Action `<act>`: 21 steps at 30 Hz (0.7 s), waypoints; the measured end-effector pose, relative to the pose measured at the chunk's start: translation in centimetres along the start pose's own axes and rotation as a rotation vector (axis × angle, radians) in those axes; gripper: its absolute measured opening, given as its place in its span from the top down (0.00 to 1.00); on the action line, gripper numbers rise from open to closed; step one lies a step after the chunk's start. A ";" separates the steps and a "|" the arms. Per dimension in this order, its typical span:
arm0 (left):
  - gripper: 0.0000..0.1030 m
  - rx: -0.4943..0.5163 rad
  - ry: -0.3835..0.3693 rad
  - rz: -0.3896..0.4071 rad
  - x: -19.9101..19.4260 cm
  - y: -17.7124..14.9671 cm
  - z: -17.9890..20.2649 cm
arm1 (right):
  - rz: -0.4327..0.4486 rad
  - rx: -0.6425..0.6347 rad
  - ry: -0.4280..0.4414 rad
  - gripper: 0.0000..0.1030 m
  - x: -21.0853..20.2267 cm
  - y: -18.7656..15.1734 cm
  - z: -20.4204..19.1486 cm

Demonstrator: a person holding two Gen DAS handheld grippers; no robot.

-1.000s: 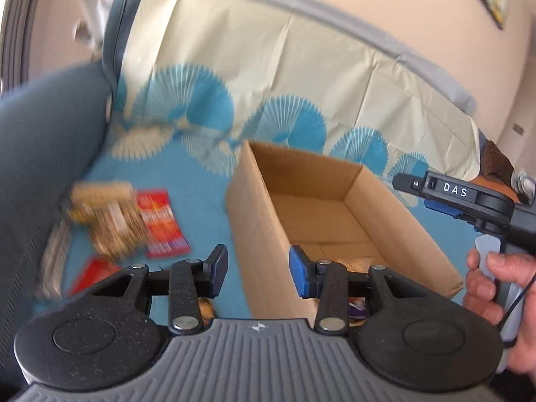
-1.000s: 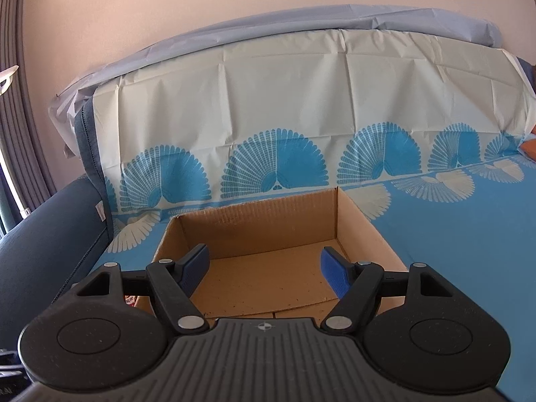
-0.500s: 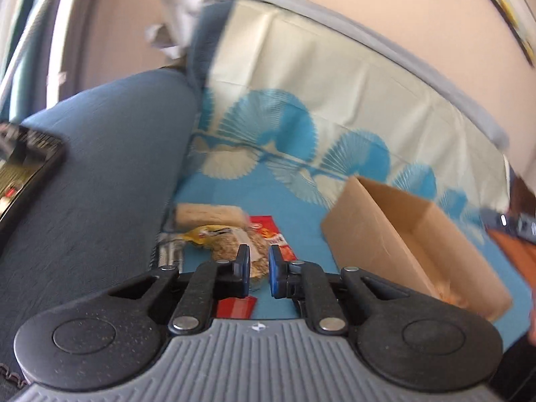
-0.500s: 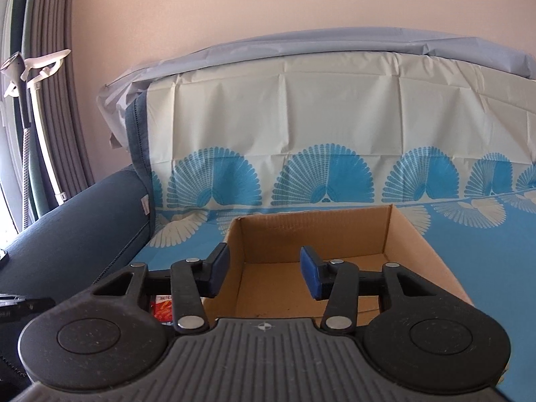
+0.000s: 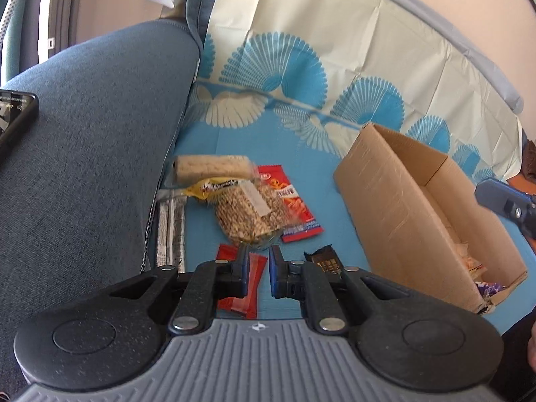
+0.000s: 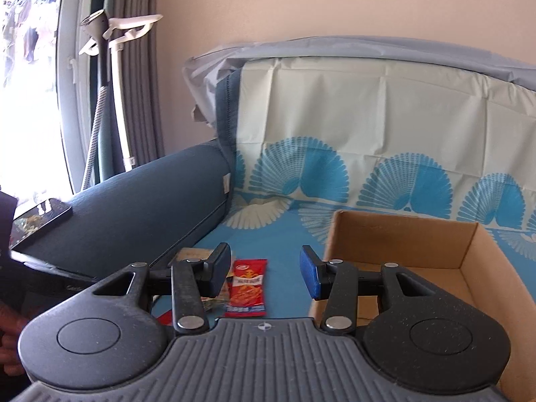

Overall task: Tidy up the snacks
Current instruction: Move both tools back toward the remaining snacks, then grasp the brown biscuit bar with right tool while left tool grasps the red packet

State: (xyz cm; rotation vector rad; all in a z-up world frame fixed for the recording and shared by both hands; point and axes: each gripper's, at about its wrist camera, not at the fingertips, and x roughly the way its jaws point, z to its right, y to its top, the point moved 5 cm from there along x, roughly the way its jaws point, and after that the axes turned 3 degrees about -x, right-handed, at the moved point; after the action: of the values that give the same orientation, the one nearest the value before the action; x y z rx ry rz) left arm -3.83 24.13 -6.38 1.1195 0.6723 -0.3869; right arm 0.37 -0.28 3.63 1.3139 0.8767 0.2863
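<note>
Snack packs lie on the blue sofa cover left of a cardboard box (image 5: 395, 201): a clear bag of brown biscuits (image 5: 249, 212), a pale wafer roll (image 5: 211, 165), a red packet (image 5: 291, 201), a small red sachet (image 5: 244, 288), a dark bar (image 5: 326, 263) and a silver strip pack (image 5: 171, 227). My left gripper (image 5: 258, 268) hovers over the red sachet, jaws nearly closed with a narrow gap, holding nothing. My right gripper (image 6: 264, 268) is open and empty, between the red packet (image 6: 248, 286) and the box (image 6: 402, 244). Some wrappers lie inside the box (image 5: 475, 264).
The dark blue sofa armrest (image 5: 90, 134) rises on the left with a phone (image 6: 40, 217) lying on it. The patterned backrest cover (image 6: 368, 127) stands behind. A window and a white stand (image 6: 110, 67) are beyond the armrest.
My left gripper swung left from the box to the snack pile and its jaws narrowed. My right gripper also turned left, toward the box's left edge, staying open.
</note>
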 end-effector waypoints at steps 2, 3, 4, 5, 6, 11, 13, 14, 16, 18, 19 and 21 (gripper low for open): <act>0.88 -0.006 0.004 -0.027 0.6 0.0 -0.1 | -0.016 -0.036 0.039 0.54 0.8 -0.9 -1.7; 0.88 -0.012 0.006 -0.039 0.9 -0.1 -0.2 | -0.027 -0.046 0.053 0.54 1.3 -1.5 -2.3; 0.88 -0.020 0.006 -0.053 1.2 -0.1 -0.3 | -0.046 -0.054 0.069 0.54 1.8 -2.6 -2.8; 0.87 -0.029 0.005 -0.069 1.5 -0.2 -0.5 | -0.079 -0.066 0.075 0.54 2.7 -3.7 -3.3; 0.87 -0.040 0.005 -0.084 1.8 -0.2 -0.6 | -0.122 -0.088 0.073 0.54 3.7 -4.9 -3.7; 0.86 -0.086 0.015 -0.142 3.2 -0.2 -1.4 | -0.193 -0.165 0.059 0.55 6.9 -7.3 -5.7; 0.82 -0.087 0.027 -0.162 3.7 -0.1 -1.4 | -0.238 -0.141 0.054 0.55 8.0 -8.4 -5.7; 0.81 -0.082 0.036 -0.169 3.9 -0.1 -1.4 | -0.255 -0.138 0.041 0.55 8.5 -8.9 -5.7; 0.79 -0.066 0.048 -0.184 4.5 -0.2 -1.1 | -0.283 -0.141 0.011 0.54 9.5 -9.7 -5.6; 0.69 -0.049 0.066 -0.202 5.1 -0.3 -0.8 | -0.299 -0.135 -0.019 0.51 10.1 -10.1 -5.4; 0.63 -0.043 0.075 -0.208 5.4 -0.4 -0.8 | -0.301 -0.125 -0.028 0.49 10.4 -10.1 -5.1; 0.58 -0.043 0.091 -0.218 6.0 -0.4 -0.9 | -0.309 -0.123 -0.049 0.42 10.8 -10.2 -4.9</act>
State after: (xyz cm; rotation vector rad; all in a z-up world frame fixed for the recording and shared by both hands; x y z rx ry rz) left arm 0.13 25.07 -10.89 1.0310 0.8827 -0.5069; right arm 1.16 7.32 -10.02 1.0495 0.9897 0.0637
